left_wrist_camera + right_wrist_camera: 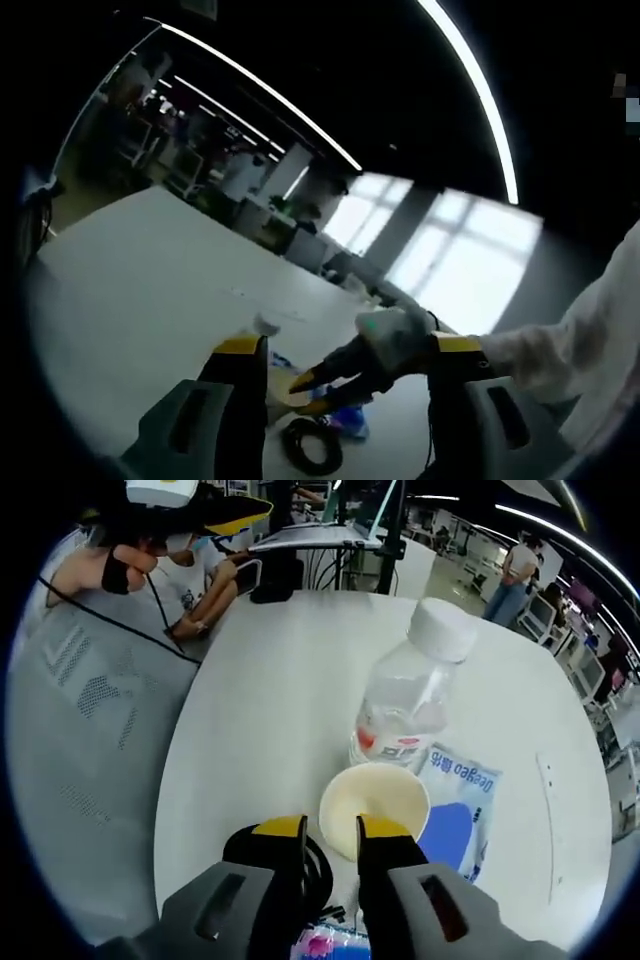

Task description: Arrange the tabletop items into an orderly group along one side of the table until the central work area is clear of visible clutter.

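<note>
Paper cup (374, 802) at the right gripper (332, 830), with clutter bunched on the white table (250, 700).

The cup is seen lying just ahead of the right gripper, mouth turned toward the camera, its rim touching the inner face of one jaw; the jaws are narrowly parted and nothing is clamped between them. A clear water bottle (408, 702) stands upright directly beyond the cup, a blue-and-white packet (458, 815) lies beside both, and a black cable coil (318, 872) is partly hidden under the jaws. From the left gripper view, the left gripper (350, 350) is held wide apart and empty, well above the table, so the right gripper is judged nearer for the coming move.
</note>
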